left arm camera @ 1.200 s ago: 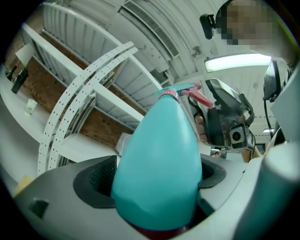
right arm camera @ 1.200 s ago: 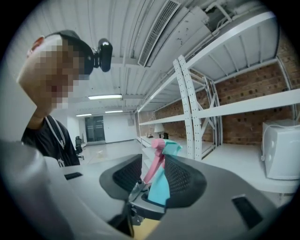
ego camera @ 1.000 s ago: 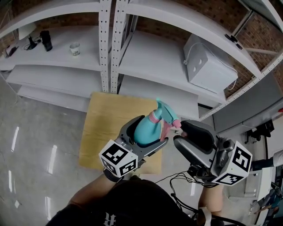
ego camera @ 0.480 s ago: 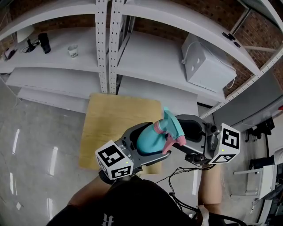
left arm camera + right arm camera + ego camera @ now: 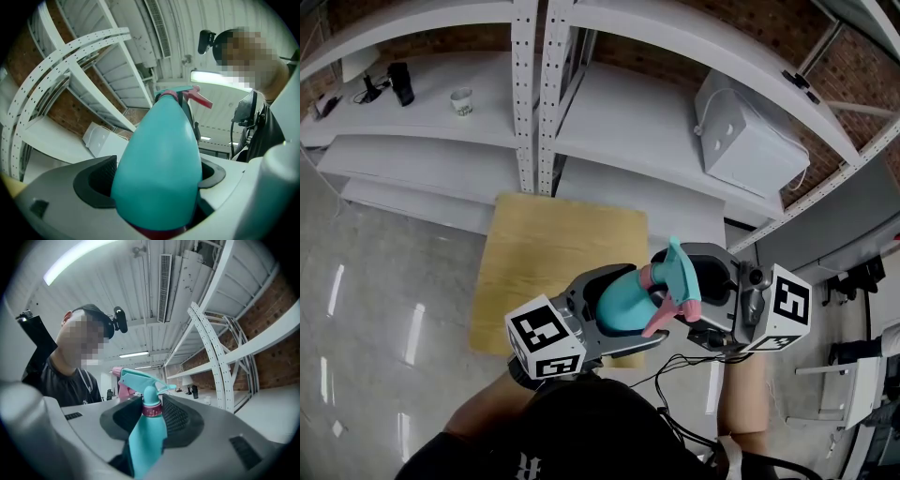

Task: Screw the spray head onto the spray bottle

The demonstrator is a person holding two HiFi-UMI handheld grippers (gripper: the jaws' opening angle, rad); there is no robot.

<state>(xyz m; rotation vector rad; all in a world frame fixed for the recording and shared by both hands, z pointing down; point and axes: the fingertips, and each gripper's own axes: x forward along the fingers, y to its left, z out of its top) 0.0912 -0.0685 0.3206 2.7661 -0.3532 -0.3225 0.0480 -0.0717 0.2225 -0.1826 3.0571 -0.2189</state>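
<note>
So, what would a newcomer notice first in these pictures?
The teal bottle, clamped in the left hand-held gripper, is up in the air at the middle of the head view. The right hand-held gripper is shut on its pink-collared spray head. Below them lies a wooden table, with white shelves behind.

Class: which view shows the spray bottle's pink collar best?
The right gripper view: the pink collar sits centred, close, between the jaws. The head view shows it small; the left gripper view only its edge beyond the bottle.
</note>
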